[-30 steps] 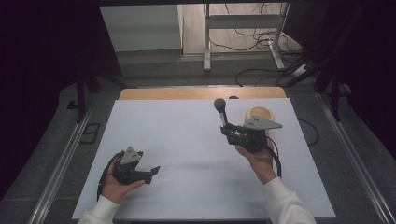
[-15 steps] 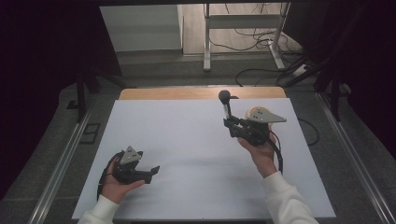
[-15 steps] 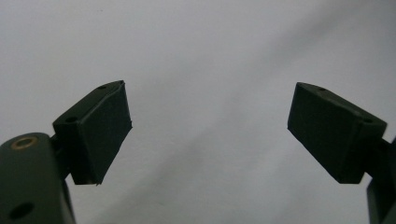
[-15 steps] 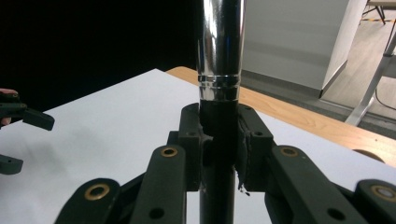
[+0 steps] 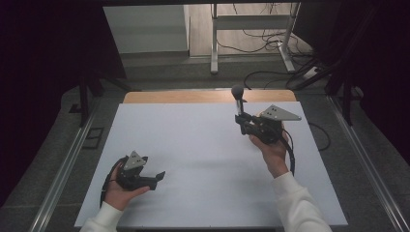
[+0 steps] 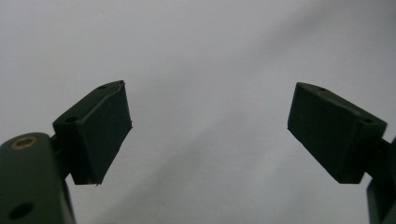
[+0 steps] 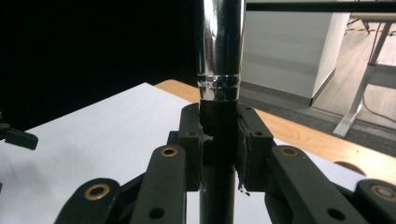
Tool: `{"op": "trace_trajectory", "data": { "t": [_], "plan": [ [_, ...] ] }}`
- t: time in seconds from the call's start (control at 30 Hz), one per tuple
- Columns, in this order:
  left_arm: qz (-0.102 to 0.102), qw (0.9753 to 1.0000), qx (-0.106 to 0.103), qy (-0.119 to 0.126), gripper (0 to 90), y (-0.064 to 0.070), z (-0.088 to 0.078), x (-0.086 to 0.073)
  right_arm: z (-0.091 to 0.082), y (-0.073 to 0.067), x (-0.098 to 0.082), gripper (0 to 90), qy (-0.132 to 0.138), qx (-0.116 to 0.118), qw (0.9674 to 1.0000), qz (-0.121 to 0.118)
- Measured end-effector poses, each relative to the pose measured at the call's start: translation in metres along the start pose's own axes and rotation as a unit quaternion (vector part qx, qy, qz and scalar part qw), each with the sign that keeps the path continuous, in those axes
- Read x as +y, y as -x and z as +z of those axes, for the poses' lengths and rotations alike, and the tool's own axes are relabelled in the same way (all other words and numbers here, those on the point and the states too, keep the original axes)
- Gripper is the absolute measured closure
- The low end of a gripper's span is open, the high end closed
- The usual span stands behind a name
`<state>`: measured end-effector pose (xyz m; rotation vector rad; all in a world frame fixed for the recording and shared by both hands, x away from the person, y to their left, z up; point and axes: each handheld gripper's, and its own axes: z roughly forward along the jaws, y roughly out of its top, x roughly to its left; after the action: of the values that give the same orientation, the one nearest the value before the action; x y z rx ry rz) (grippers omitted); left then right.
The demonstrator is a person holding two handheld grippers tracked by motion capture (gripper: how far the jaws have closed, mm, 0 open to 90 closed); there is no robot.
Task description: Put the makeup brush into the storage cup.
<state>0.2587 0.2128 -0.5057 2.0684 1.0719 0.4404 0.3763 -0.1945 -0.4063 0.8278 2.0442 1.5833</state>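
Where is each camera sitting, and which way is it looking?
High view: sits above the person's side, looking forward and down on the white table; both forearms, the left gripper and right gripper show.
Left gripper view: rides on the left gripper, looking down between its open jaws at bare table.
Right gripper view: rides on the right gripper, looking level across the table; its jaws clamp a black-and-chrome tool.
Shared: the high and right gripper views both show that tool and the table's wooden far edge.
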Motion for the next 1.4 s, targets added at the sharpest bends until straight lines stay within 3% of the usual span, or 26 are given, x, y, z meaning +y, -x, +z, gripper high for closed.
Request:
{"op": "trace_trajectory", "data": {
  "t": [0.6, 1.03, 1.4],
  "plan": [
    [-0.001, 1.0000, 0.001, 0.001, 14.0, 0.000, 0.000, 0.000, -0.002, 0.033, 0.004, 74.2, 0.019, -0.036, 0.9988, 0.026],
    [0.000, 1.0000, 0.002, 0.001, 14.0, 0.000, 0.000, 0.000, -0.003, 0.046, 0.002, 74.1, 0.018, -0.055, 0.9977, 0.035],
    [0.001, 1.0000, 0.002, 0.001, 14.0, 0.000, -0.001, 0.000, -0.006, 0.065, -0.004, 74.2, 0.024, -0.072, 0.9954, 0.057]
  ]
}}
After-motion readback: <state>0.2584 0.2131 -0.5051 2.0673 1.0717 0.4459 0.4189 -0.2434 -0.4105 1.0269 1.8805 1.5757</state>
